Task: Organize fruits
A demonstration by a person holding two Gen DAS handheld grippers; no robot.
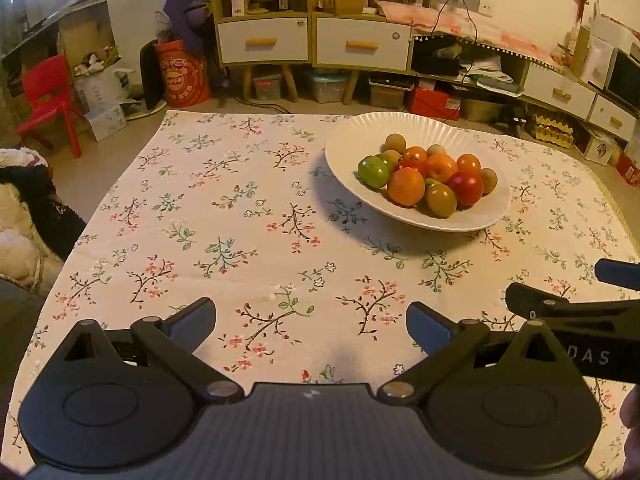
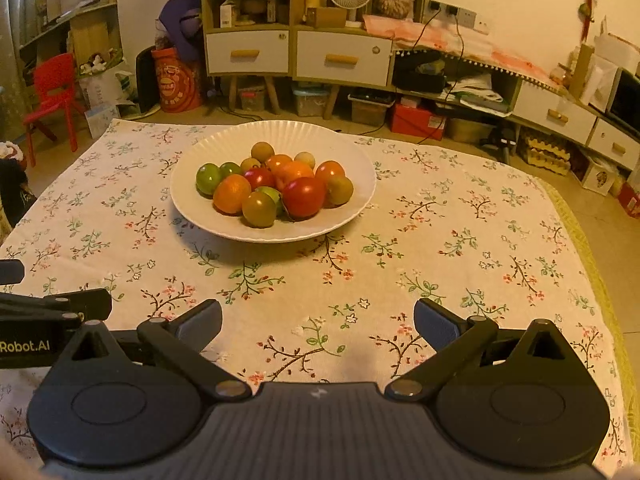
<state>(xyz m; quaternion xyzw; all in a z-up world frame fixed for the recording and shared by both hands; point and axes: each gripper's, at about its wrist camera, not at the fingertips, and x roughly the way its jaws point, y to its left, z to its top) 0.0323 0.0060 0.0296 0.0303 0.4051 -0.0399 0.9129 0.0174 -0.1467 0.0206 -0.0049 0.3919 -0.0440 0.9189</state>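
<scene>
Fruits sit heaped in a white bowl, well ahead of both empty, wide-spread grippers.

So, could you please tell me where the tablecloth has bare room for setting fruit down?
Free: the tablecloth between the white bowl and both open grippers, plus either side of it. Crowded: the fruit pile inside.

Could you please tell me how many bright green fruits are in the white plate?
2. One green fruit sits at the pile's left edge; a second is just behind it to the right. More may be hidden under the pile in the plate.
</scene>
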